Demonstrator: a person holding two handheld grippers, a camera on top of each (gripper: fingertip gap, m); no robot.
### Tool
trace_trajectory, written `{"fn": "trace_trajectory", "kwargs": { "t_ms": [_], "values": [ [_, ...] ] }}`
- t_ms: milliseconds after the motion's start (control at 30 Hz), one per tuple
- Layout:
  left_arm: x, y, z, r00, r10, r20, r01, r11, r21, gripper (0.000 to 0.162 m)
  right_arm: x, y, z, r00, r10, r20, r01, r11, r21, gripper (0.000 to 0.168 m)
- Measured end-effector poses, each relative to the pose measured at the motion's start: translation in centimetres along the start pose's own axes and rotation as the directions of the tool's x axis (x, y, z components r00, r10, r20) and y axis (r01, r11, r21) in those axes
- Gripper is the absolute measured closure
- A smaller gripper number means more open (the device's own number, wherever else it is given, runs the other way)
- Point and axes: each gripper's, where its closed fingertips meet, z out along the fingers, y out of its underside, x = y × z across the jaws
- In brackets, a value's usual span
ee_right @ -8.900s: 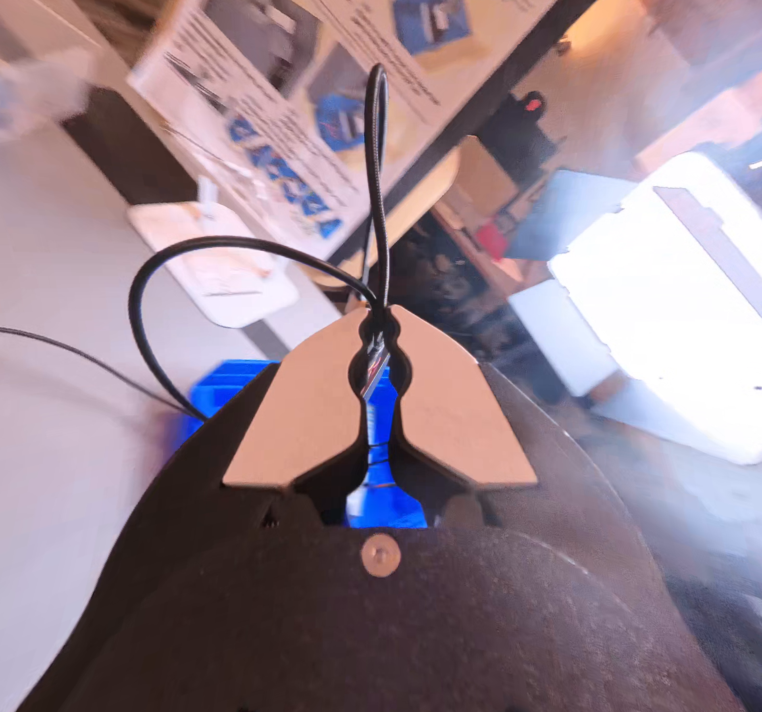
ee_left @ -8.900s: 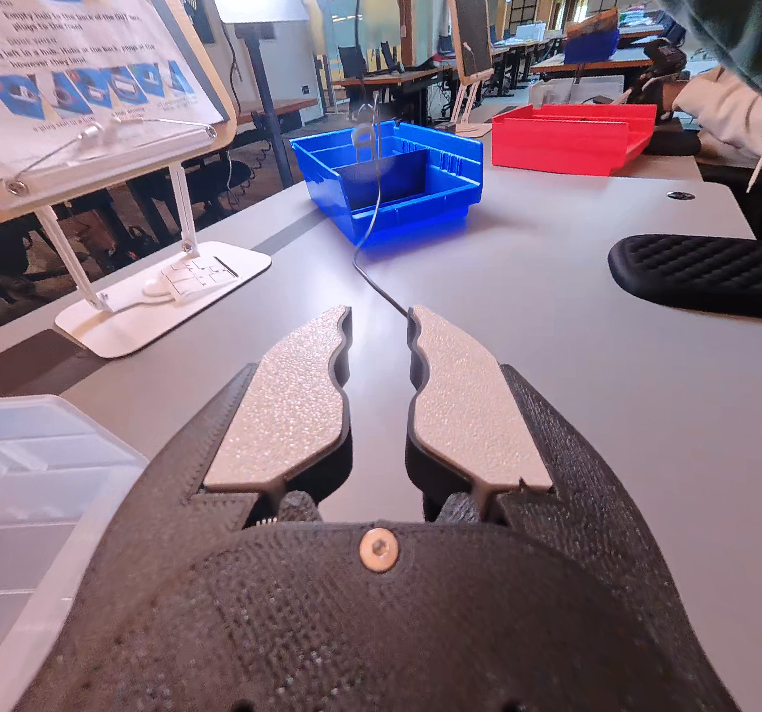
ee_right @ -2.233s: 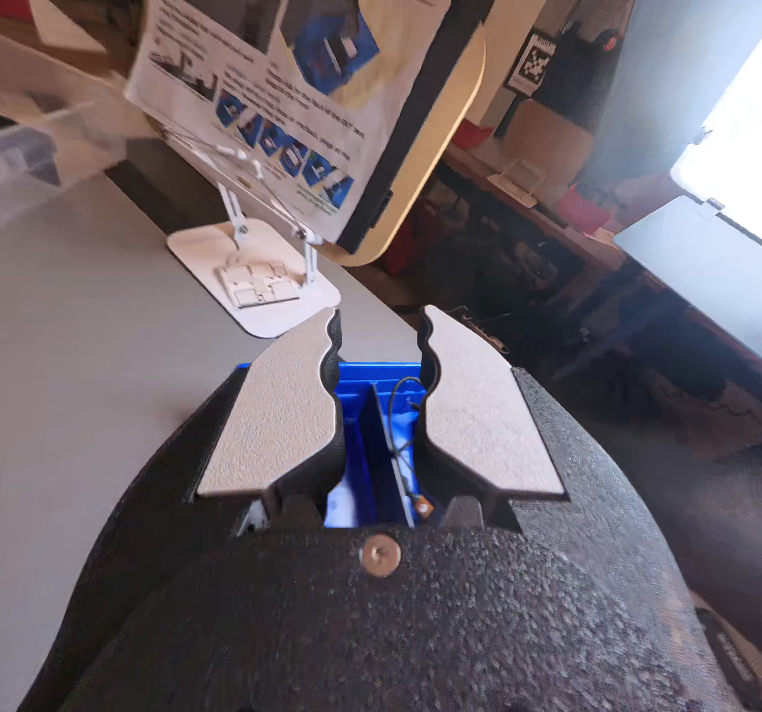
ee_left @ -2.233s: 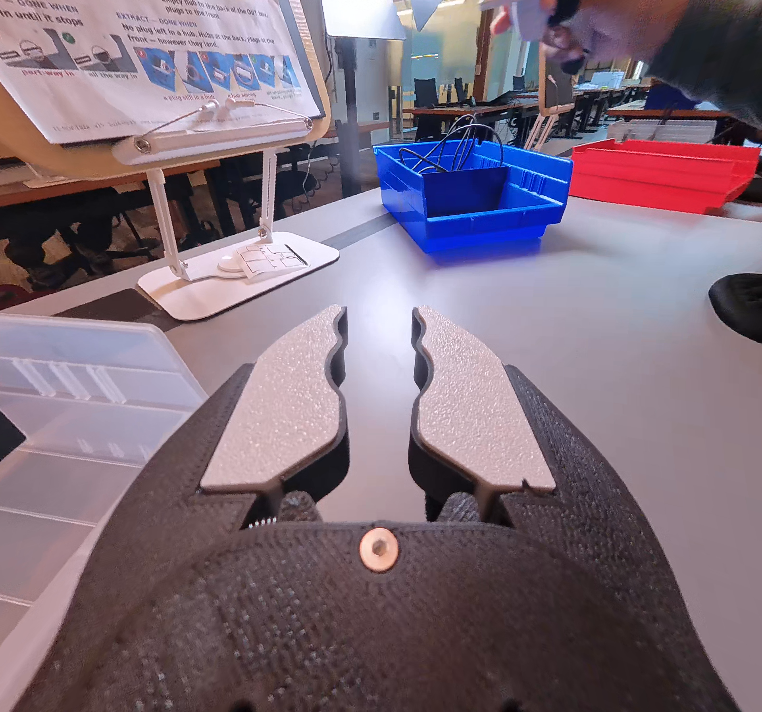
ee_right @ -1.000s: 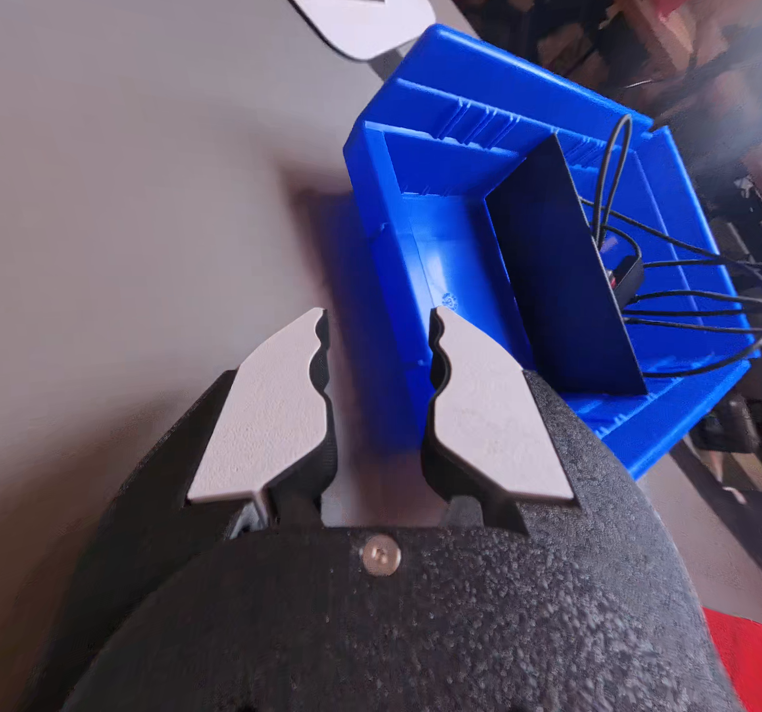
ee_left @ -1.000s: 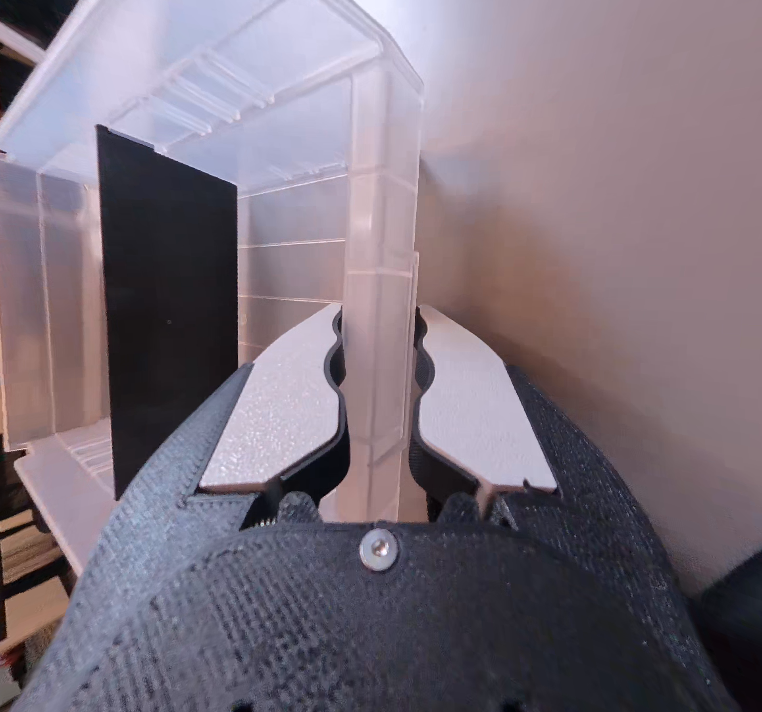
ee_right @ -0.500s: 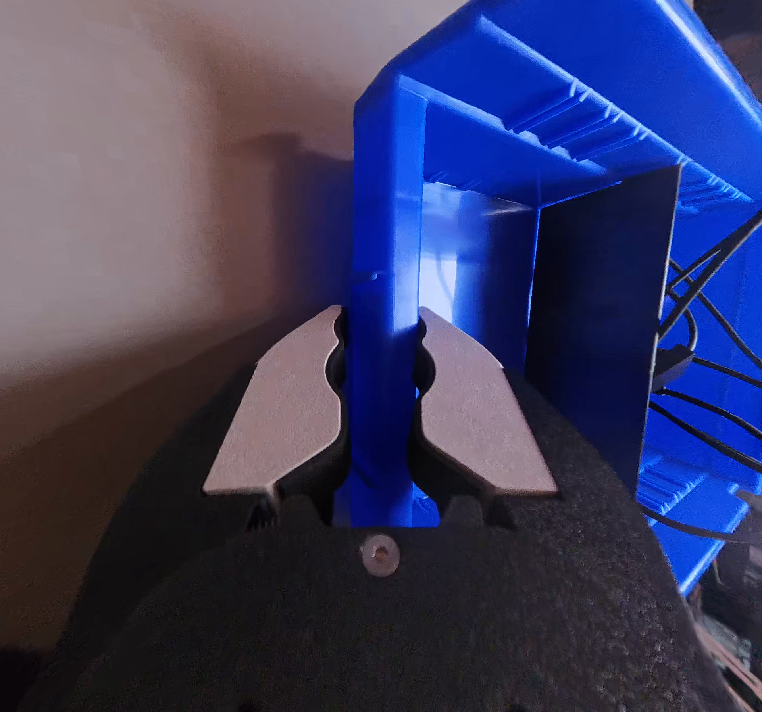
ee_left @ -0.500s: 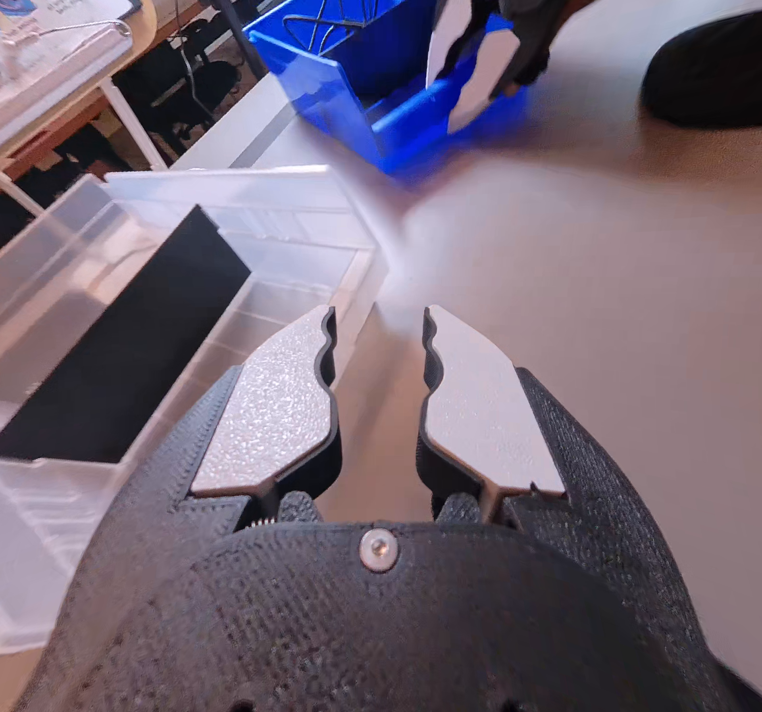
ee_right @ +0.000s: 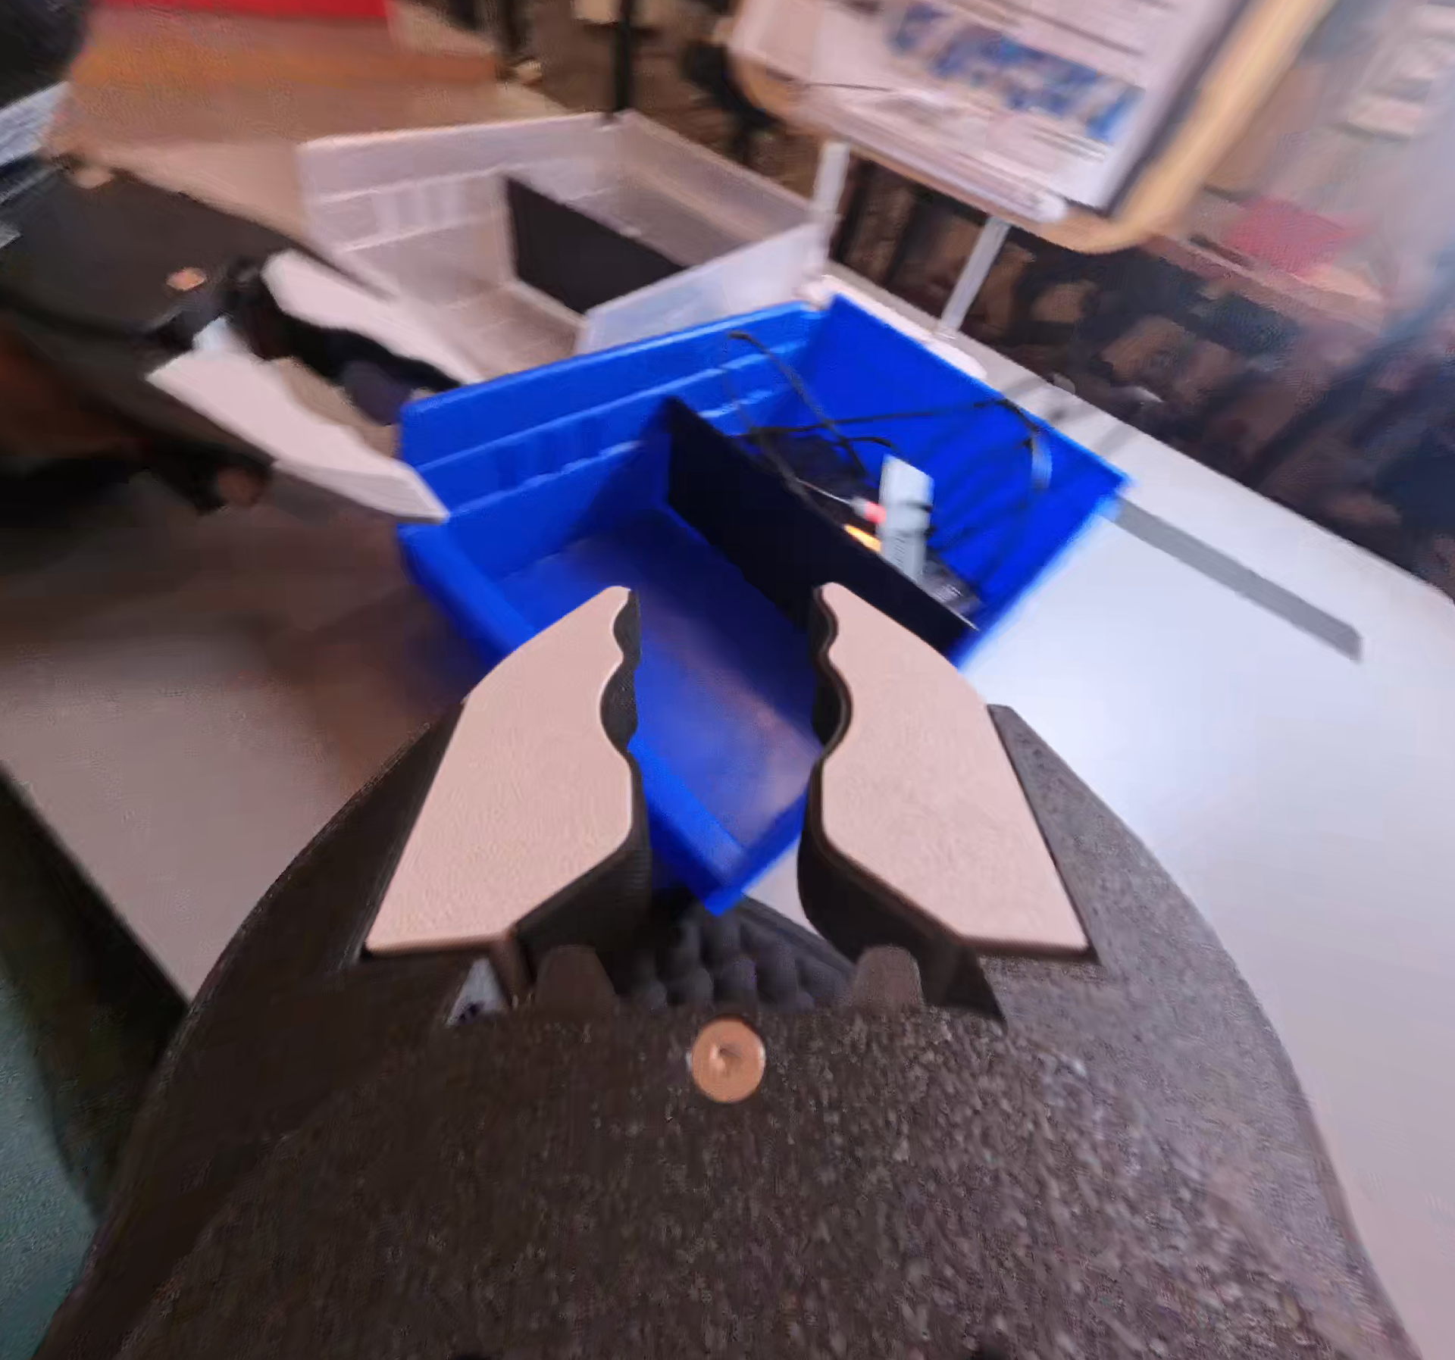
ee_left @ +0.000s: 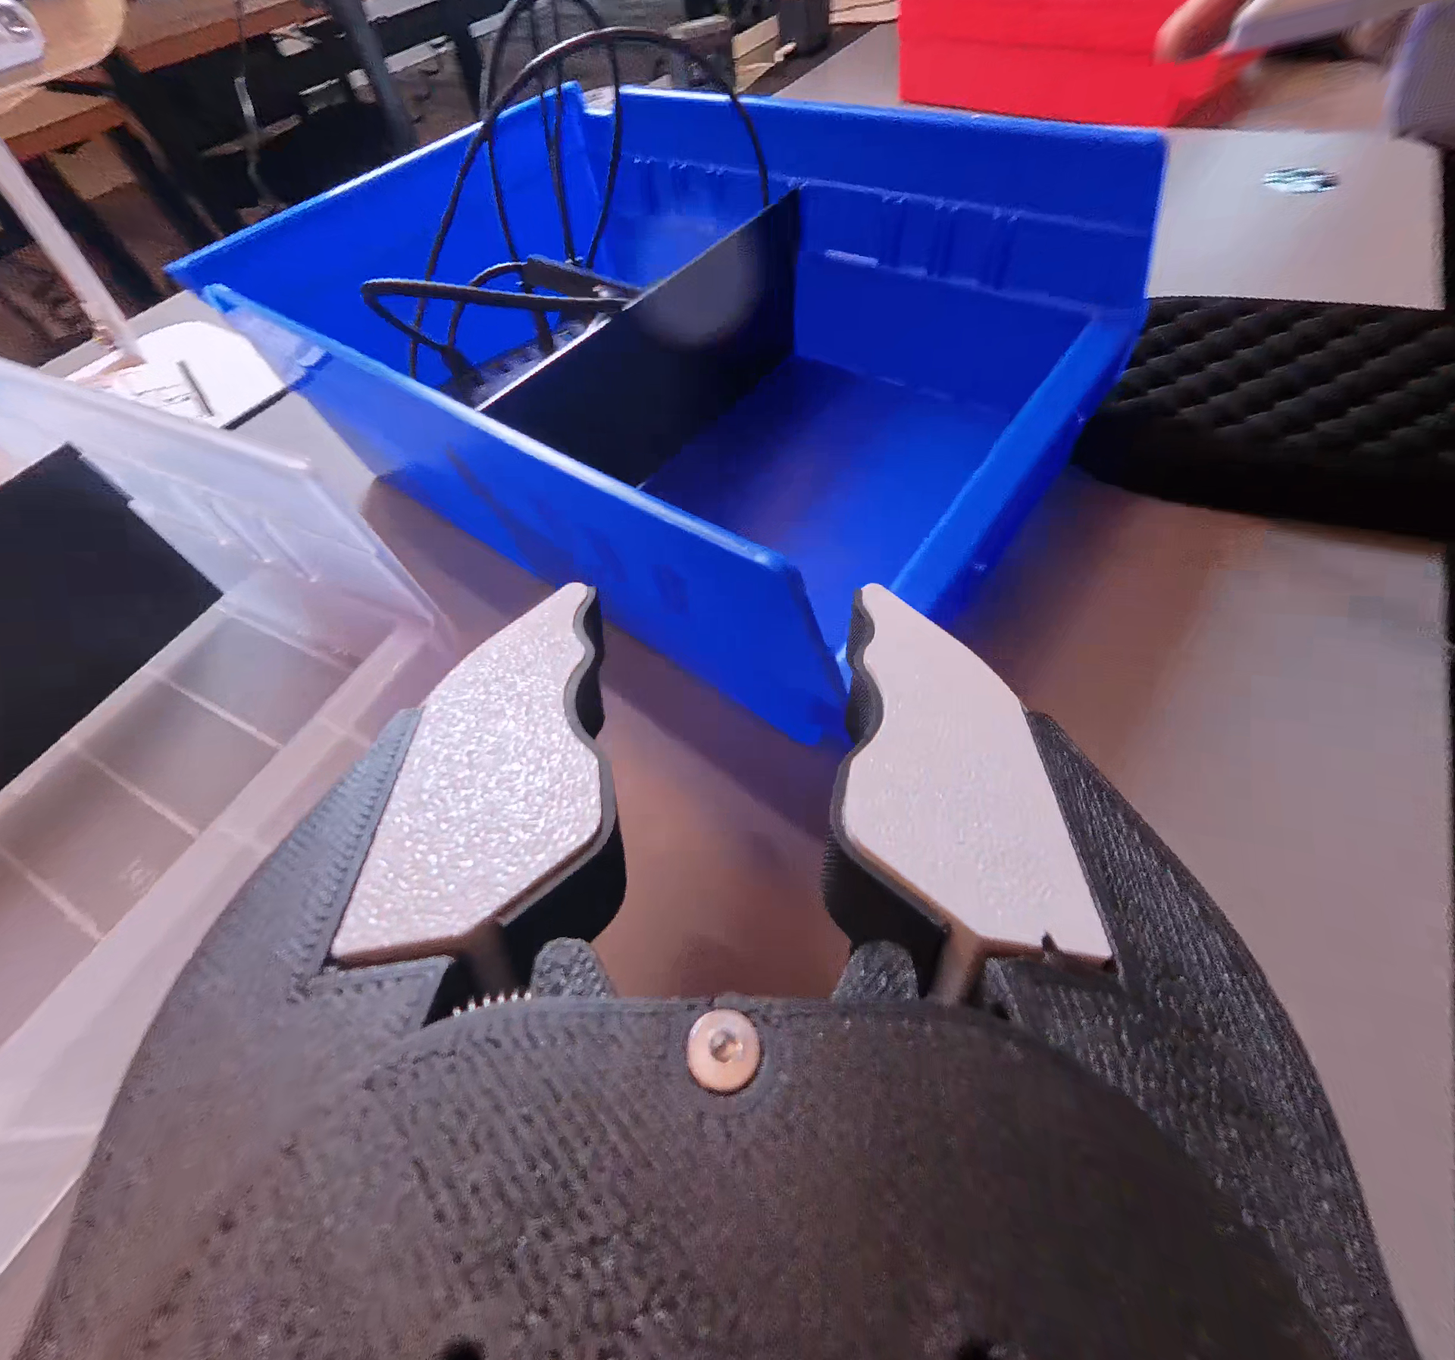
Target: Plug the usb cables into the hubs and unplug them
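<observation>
Released, the blue bin (ee_right: 551, 409) sits cornerwise, cables (ee_left: 504, 283) coiled behind its divider, both fingers open

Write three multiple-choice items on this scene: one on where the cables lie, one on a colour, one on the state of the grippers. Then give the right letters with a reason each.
1. Where do the black cables lie?
A. On the bare table
B. In the blue bin's far compartment, behind the black divider
C. In the clear plastic bin

2. What colour is the bin beyond the blue one, in the left wrist view?
A. Red
B. Green
C. Yellow

3. How do the two grippers stand?
A. Both shut on cables
B. Left shut, right open
C. Both open and empty

Key:
1 B, the cables loop up from behind the divider, and the near compartment is bare.
2 A, the red bin stands on the table behind.
3 C, the left gripper and right gripper each show a wide gap with nothing held.
</observation>
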Motion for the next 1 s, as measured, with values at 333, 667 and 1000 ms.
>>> {"fn": "trace_trajectory", "kwargs": {
  "t_ms": [333, 667, 1000],
  "values": [
    [-0.8, 0.0, 2.7, 0.98, 0.003, 0.199, 0.018, 0.995, -0.102, 0.133, 4.3, 9.0, 3.6, 0.955, 0.164, -0.248, -0.215, 0.958, -0.191, 0.149],
    [0.3, -7.4, -3.9, 0.94, 0.128, 0.316, -0.173, 0.978, 0.118, 0.147, 2.2, 0.9, -2.3, 0.918, -0.008, -0.395, 0.025, 0.999, 0.037, 0.16],
    [-2.8, -9.6, -23.0, 0.766, 0.315, 0.561, -0.335, 0.94, -0.07, 0.142, -9.2, -12.0, 2.3, 0.993, -0.095, -0.072, 0.113, 0.938, 0.326, 0.158]
  ]
}}
